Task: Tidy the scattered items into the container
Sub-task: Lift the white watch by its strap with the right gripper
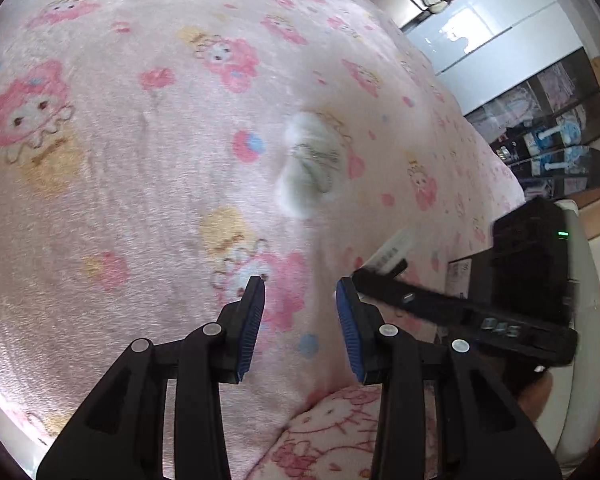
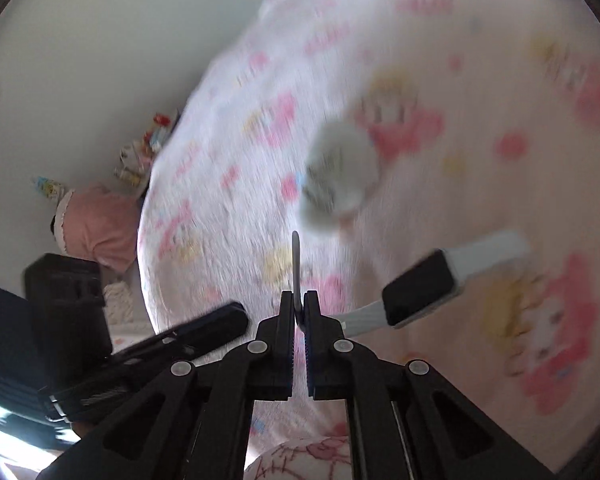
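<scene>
On the bed, the pink cartoon-print blanket (image 1: pixel 140 160) fills the left wrist view. The left gripper (image 1: pixel 300 292) hangs over it with its fingers (image 1: pixel 252 320) apart and nothing between them. Beyond them a white rolled sock (image 1: pixel 310 164) lies alone on the blanket, well apart from the fingers. Further right the right gripper (image 1: pixel 460 312) crosses the view as a dark bar, with part of a pale strap showing at its tip, and a white cabinet (image 1: pixel 480 32) stands beyond the bed. In the blurred right wrist view, a pink cushion (image 2: pixel 100 228) lies at the left by the wall, and the left gripper (image 2: pixel 204 328) reaches in below it. At the centre the right gripper (image 2: pixel 299 304) has its fingers (image 2: pixel 286 340) clamped on a thin grey strap end (image 2: pixel 296 268), which sticks up between them. The sock (image 2: pixel 340 176) lies beyond. To the right, a smartwatch (image 2: pixel 420 292) with a dark face and pale strap sits near the fingers; whether it rests on the blanket is unclear. No container is visible.
</scene>
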